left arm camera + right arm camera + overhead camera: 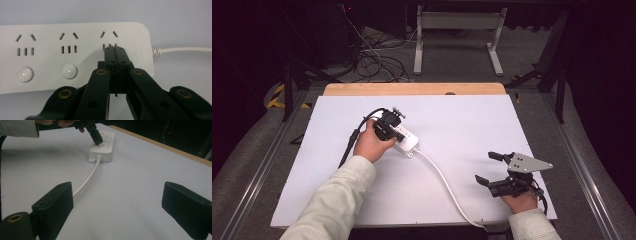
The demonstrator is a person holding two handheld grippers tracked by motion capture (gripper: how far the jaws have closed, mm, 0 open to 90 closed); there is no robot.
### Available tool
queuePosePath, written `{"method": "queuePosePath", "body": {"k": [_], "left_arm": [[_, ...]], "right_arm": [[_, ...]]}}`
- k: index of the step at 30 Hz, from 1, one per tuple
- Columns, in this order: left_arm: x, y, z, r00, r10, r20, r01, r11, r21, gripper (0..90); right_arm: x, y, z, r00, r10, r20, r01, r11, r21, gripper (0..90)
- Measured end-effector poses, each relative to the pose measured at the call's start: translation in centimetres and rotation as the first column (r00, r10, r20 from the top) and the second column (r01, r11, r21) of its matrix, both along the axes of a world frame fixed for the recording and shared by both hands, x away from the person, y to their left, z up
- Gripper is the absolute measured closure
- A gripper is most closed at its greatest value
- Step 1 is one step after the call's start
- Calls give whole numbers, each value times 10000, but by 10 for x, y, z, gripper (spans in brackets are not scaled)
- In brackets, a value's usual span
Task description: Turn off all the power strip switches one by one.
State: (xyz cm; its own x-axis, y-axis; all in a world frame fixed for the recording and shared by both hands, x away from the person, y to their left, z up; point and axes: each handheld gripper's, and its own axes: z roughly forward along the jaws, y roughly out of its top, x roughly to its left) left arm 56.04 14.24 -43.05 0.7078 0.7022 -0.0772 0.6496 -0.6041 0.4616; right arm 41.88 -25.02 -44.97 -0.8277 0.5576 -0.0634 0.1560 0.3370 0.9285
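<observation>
A white power strip [408,143] lies left of the middle of the white table, and its white cable [444,182] runs to the front edge. My left gripper [393,131] points down onto the strip with jaws shut and nothing between them. In the left gripper view the left gripper's tips [115,49] touch the strip [75,57] by the socket nearest the cable [182,49], hiding the spot below it; two round buttons [69,71] show beside them. My right gripper [486,167] rests open at the front right, empty, facing the strip [102,147] along its cable [87,178].
The white table top [462,120] has a wooden strip [412,89] along its far edge. Beyond it on the floor lie tangled cables [372,60] and a white metal frame [457,22]. Dark stands flank the table.
</observation>
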Motion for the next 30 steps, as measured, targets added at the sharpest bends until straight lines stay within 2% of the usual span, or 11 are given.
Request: {"method": "queuePosePath", "body": {"k": [7, 8, 14, 22, 27, 28, 29, 30], "left_arm": [[-1, 0, -3, 9999, -91, 53, 90, 9999, 96, 900], [-2, 0, -3, 9996, -167, 222, 163, 9997, 171, 900], [-2, 1, -3, 9998, -164, 129, 164, 9999, 38, 900], [-7, -3, -4, 9978, -366, 560, 342, 9985, 434, 900], [-7, -2, -4, 9985, -251, 493, 237, 9993, 296, 900], [-7, -2, -5, 9974, -251, 673, 227, 9990, 373, 900], [-7, -2, -5, 9974, -251, 673, 227, 9990, 373, 900], [-8, -3, -5, 9952, -169, 964, 104, 9976, 678, 900]], "right_arm": [[-1, 0, 0, 10000, -16, 17, 16, 10000, -26, 107], [-1, 0, 0, 10000, -24, 40, 24, 10000, -21, 107], [-1, 1, 0, 10000, -28, -3, 28, 10000, -35, 107], [-1, 1, 0, 10000, -28, -3, 28, 10000, -20, 107], [-1, 1, 0, 10000, -2, -6, 2, 10000, 0, 107], [-2, 1, 0, 10000, -4, -8, 4, 10000, 2, 107], [-2, 1, 0, 10000, -2, -11, 2, 10000, 4, 107], [-2, 1, 0, 10000, -1, -14, 1, 10000, 4, 107]]}}
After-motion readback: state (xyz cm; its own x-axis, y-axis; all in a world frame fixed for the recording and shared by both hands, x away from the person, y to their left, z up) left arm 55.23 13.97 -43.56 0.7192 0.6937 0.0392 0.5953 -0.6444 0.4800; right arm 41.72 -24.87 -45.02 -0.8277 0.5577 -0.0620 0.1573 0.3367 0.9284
